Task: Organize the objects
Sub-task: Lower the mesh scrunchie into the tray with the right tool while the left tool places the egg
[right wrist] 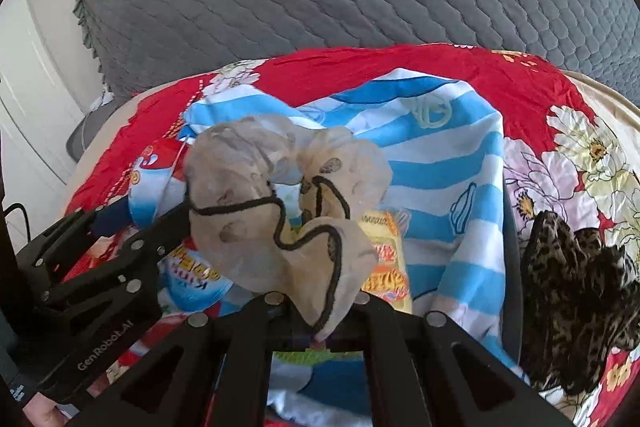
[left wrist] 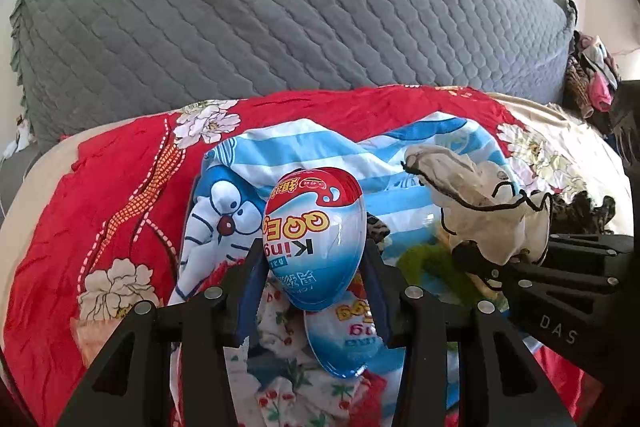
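1. Grey quilted cover [left wrist: 280,7] fills the background, its ruffled edge at far left; bare and open behind the pile.
2. Red floral sheet [left wrist: 100,187] spreads below it, open cloth to the left of the clutter.
3. Blue-striped cartoon cloth [right wrist: 452,163] lies bunched on the sheet, centre.
4. Leopard-print fabric [right wrist: 576,287] sits at the right edge, apart from the cloth.
5. Sheer cream scrunchie [right wrist: 280,203], black-trimmed, rises from the right gripper [right wrist: 318,337], jaws pinched together on its lower end.
6. Egg-shaped toy package [left wrist: 314,235] is clamped between the left gripper [left wrist: 314,267] fingers, raised above a second egg package [left wrist: 344,339] lying just beneath.
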